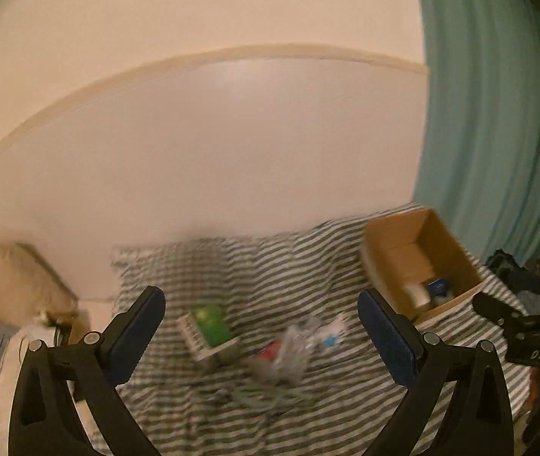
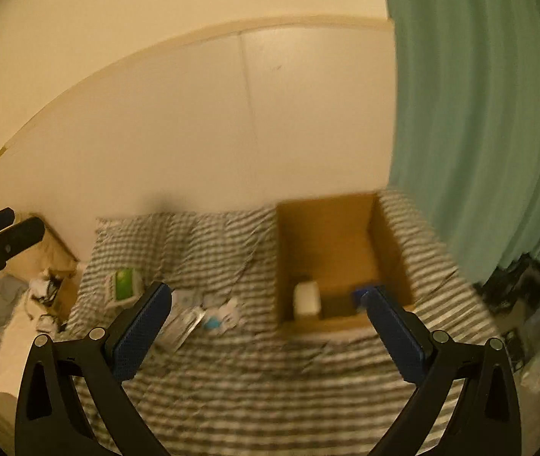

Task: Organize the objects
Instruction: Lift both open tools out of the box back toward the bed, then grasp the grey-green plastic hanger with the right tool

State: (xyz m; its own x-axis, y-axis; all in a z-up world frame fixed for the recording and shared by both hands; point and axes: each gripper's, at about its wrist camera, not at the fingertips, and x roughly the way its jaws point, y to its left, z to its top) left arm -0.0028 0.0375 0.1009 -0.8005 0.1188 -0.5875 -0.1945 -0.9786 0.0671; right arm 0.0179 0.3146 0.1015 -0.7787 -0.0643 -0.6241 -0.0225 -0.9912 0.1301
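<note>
Both views are blurred. My left gripper (image 1: 262, 298) hangs open above a striped bed (image 1: 270, 410), with nothing between its blue pads. Below it lie a green and white box (image 1: 211, 323), a clear plastic packet with red inside (image 1: 281, 353) and a small white and blue item (image 1: 329, 336). My right gripper (image 2: 266, 292) is open and empty too, in front of an open cardboard box (image 2: 388, 250). That box (image 1: 456, 258) holds a white roll (image 2: 307, 298) and something blue (image 2: 361, 289). The green box (image 2: 125, 283) and the clear packet (image 2: 186, 323) lie left of the cardboard box.
A pale wall runs behind the bed and a green curtain (image 2: 479, 114) hangs at the right. Dark clutter (image 2: 513, 281) sits beyond the bed's right side. A heap of cloth and cables (image 2: 45, 292) lies on the floor at the left.
</note>
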